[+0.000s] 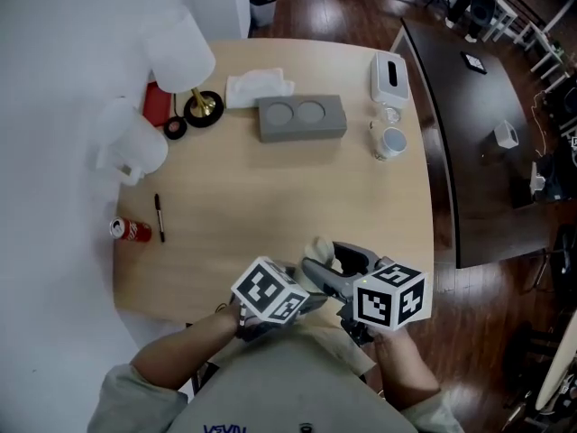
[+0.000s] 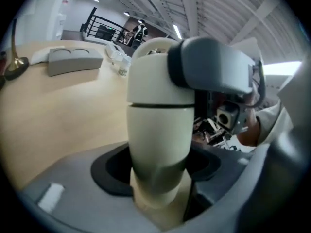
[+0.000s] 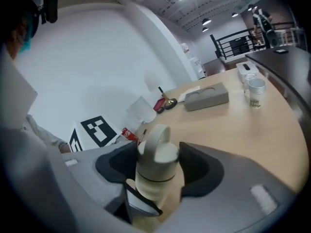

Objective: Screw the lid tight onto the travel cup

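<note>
Table (image 1: 270, 206) middle open; grey block (image 1: 301, 117) beyond.

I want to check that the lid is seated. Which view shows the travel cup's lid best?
The right gripper view: the lid sits whole between the right tongs, with its loop handle and seam visible. The left gripper view shows the seam, but the right tongs cover much of the lid. The head view shows only a sliver.

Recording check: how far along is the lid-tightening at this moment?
Done: the lid already sits on the travel cup, with only a thin seam between them. In hand: the left gripper clamps the cup's body and the right gripper grips the lid. Left: probably the final tightening. How tight the lid is cannot be judged from here.
</note>
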A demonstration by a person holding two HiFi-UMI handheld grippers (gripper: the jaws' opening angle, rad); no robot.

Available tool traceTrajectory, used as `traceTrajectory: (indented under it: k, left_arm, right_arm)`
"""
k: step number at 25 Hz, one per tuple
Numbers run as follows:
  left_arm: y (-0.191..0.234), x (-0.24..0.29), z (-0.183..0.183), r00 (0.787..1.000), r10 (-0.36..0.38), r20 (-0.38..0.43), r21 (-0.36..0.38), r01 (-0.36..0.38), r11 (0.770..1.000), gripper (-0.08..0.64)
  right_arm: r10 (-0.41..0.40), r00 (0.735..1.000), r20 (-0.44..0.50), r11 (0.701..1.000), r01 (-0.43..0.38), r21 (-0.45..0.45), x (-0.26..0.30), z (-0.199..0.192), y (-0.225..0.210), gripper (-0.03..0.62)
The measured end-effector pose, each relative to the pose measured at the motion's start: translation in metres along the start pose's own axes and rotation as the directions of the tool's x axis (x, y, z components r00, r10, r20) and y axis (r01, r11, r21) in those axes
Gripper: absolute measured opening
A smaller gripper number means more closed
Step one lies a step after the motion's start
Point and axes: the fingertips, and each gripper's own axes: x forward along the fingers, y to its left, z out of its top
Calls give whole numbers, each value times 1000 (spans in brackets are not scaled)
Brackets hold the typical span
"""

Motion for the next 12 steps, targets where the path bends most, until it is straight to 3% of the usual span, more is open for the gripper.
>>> traceTrajectory:
  k: [3,5,6,9,12]
  left_arm:
    - [-1,2,-3,999,-49,-20,-11,49,999,316]
    - [-10,-3,-2,985,-174,-14,-23,173,985,316]
    - [-17,-8,0,967,-254,-2,-28,254,967,316]
    - [-43,-33,13,870,-490,51,-26,491,871,316]
    - [-61,-55,23,776,-628,57,23,627,778,317]
  right_arm:
    - [-9,1000,14,999,8,31,2,-2,-2,272]
    - [66,997,31,997,-67,31,-2,2,6,276]
    - [120,992,46,992,-122,29,-8,6,12,292]
    - [317,942,114,947,-322,26,-33,25,28,310]
    - [497,849,180,861,-509,24,-53,40,31,310]
